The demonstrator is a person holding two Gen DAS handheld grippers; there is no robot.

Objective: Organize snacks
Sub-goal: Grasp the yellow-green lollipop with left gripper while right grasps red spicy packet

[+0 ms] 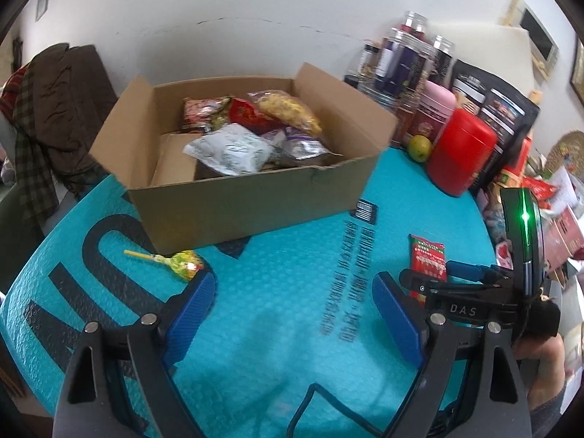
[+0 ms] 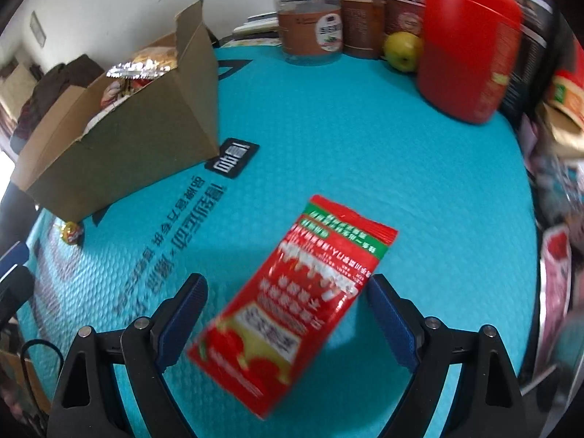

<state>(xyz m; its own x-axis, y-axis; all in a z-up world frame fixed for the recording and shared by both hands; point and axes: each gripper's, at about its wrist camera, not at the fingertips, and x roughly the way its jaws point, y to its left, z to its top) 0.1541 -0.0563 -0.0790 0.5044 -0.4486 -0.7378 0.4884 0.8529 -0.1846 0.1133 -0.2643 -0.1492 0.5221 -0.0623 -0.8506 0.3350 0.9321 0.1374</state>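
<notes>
1. Left gripper (image 1: 292, 314): jaws wide apart, nothing between them, over bare teal tabletop (image 1: 284, 255).
2. Right gripper (image 2: 286, 314): jaws apart, straddling the red sachet (image 2: 292, 303). Sachet lies flat on the tabletop, slanted; right pad (image 2: 392, 323) sits just beside its edge, contact unclear.
3. Box (image 1: 233, 197): open cardboard, flaps up, far side of the tabletop, packed with snack bags (image 1: 233, 148).
4. Lollipop (image 1: 182, 263): loose on the tabletop just in front of the box, close to the left gripper's left pad (image 1: 189, 319).
5. Right-hand clutter: red canister (image 2: 467, 43), green apple (image 2: 403, 51), brown jars (image 2: 310, 27), dark pouches (image 1: 489, 109) along the tabletop edge, well apart from the sachet.
6. Between sachet and box: open tabletop, printed barcode patch (image 2: 231, 160) only.
7. Dark jacket (image 1: 62, 109) heaped behind the box, off the tabletop.
</notes>
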